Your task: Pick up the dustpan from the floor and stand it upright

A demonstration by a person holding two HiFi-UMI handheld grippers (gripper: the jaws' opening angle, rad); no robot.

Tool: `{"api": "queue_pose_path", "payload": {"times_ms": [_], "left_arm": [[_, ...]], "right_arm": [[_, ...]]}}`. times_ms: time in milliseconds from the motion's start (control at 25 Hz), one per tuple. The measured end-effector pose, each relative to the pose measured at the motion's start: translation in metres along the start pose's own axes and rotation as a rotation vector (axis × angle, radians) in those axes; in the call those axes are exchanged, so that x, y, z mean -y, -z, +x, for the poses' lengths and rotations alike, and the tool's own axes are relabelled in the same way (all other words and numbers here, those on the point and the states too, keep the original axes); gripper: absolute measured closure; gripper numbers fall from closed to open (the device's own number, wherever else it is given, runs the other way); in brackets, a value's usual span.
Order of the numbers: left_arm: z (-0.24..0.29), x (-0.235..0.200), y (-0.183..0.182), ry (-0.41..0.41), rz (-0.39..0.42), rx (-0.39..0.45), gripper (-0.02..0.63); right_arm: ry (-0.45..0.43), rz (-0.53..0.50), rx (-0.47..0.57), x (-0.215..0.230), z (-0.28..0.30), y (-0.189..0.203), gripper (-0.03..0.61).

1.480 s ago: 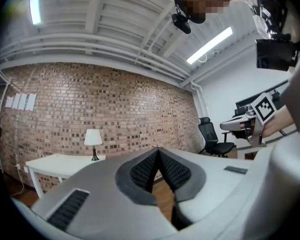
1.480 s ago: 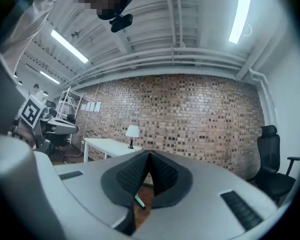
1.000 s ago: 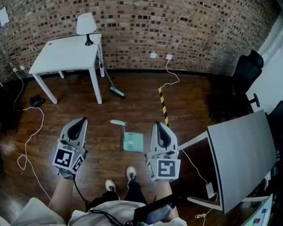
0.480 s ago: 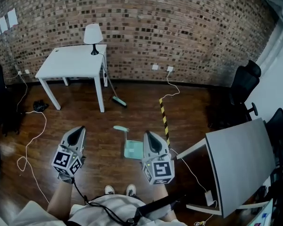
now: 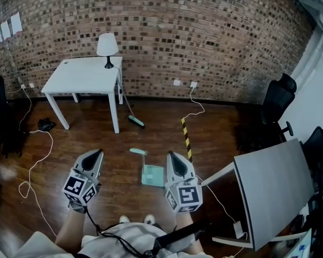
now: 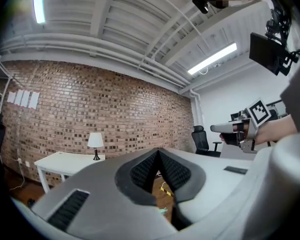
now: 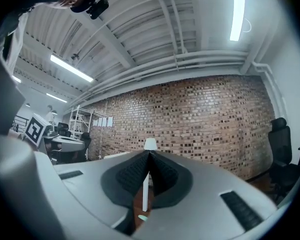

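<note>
A teal dustpan (image 5: 152, 175) lies flat on the wooden floor, its long handle (image 5: 138, 151) pointing away from me. It sits between my two grippers in the head view. My left gripper (image 5: 98, 152) hangs to its left and my right gripper (image 5: 170, 155) just beside its right edge; both are held well above the floor. Each points level toward the brick wall. The left gripper's (image 6: 157, 152) jaws are shut with nothing between them. The right gripper's (image 7: 149, 154) jaws are shut and empty too. A sliver of teal (image 7: 142, 217) shows low between the right jaws.
A white table (image 5: 78, 77) with a lamp (image 5: 107, 45) stands by the brick wall, and a broom (image 5: 135, 121) leans at its leg. Cables (image 5: 35, 160) trail on the left floor. A grey desk (image 5: 274, 181) and black chairs (image 5: 274, 104) stand at the right. Yellow-black tape (image 5: 186, 138) marks the floor.
The head view has lifted a little and my feet have come together. Both grippers drifted slightly nearer the dustpan and stay shut. The dustpan has not moved.
</note>
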State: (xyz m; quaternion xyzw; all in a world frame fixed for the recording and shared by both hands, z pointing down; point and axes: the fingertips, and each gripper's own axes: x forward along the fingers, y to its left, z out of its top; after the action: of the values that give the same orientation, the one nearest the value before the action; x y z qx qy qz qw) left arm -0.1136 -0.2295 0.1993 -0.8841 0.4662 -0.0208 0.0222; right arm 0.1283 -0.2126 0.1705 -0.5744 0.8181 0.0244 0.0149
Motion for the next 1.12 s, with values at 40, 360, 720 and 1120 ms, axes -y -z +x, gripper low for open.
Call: {"api": "queue_pose_path", "payload": {"times_ms": [40,360,720,1120], "left_arm": [[-0.002,-0.001,-0.002,0.010,0.006,0.001,0.611],[-0.040,0.024,-0.018,0.138,0.046,0.084,0.611],[-0.147,0.132,0.016,-0.013,-0.072,0.037,0.611],[-0.297,0.319,0.045,-0.251,-0.058,-0.006,0.612]], "right_arm": [[0.002,-0.008,-0.005,-0.004,-0.002,-0.002,0.592],[0.060,-0.035,0.040,-0.031,-0.063,-0.020,0.595],[-0.005,0.020,0.043,-0.048,-0.200,-0.007,0.595],[-0.131,0.061,-0.035,-0.040,-0.446,0.028,0.595]]}}
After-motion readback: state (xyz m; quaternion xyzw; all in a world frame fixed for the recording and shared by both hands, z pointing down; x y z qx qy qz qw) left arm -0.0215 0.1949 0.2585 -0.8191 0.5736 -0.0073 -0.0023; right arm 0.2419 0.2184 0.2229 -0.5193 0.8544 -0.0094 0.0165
